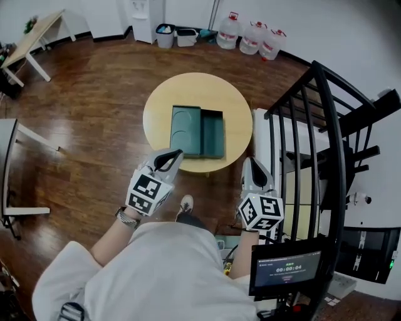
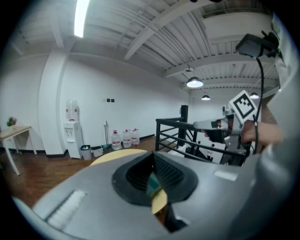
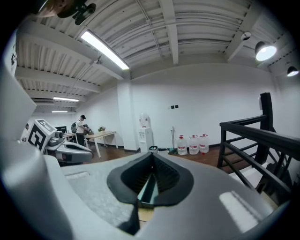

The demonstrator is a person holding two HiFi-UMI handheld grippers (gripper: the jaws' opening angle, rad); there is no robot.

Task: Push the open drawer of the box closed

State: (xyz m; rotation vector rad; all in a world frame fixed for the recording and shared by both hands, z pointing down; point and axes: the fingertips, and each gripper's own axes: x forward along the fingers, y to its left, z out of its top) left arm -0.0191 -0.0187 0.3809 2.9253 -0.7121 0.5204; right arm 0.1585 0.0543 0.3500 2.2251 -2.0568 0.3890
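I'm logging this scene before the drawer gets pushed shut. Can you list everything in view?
round table: one, pale wood, centre of floor
box: one, green, on the table
drawer: one, darker green, pulled out toward the railing
water jugs: three, clear with red caps, far wall
water dispenser: one, white, far wall
bins: two, grey and white, beside the dispenser
railing: one, black, right
side table: one, wood top, far left
screen: one, black, lower right
left gripper: one, white, jaws shut, empty
right gripper: one, white, jaws shut, empty
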